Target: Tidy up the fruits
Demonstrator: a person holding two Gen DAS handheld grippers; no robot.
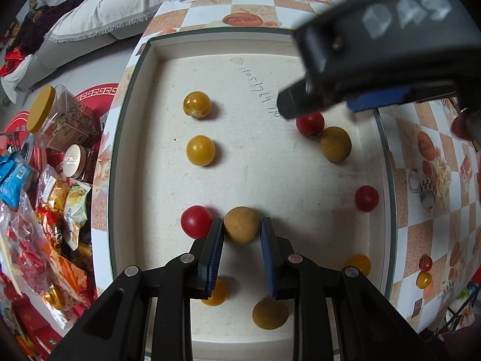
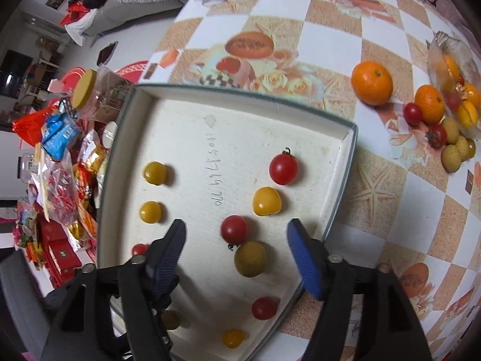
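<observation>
A white tray (image 1: pixel 156 69) (image 2: pixel 345 150) on the checkered table holds several small fruits. In the left wrist view my left gripper (image 1: pixel 242 225) is shut on a tan longan (image 1: pixel 242 224), with a red cherry tomato (image 1: pixel 195 221) touching its left finger. Two yellow tomatoes (image 1: pixel 197 104) (image 1: pixel 200 150) lie at the tray's left. My right gripper (image 2: pixel 237 234) is open above the tray, over a red tomato (image 2: pixel 234 229) and a tan-green longan (image 2: pixel 251 258); its body (image 1: pixel 390 45) shows at the upper right of the left wrist view.
Outside the tray at the right lie oranges (image 2: pixel 372 82), more tomatoes and longans beside a glass bowl (image 2: pixel 451 75). Snack bags (image 1: pixel 45 210) and jars (image 1: pixel 60 114) crowd the space left of the table. A sofa (image 1: pixel 105 9) stands behind.
</observation>
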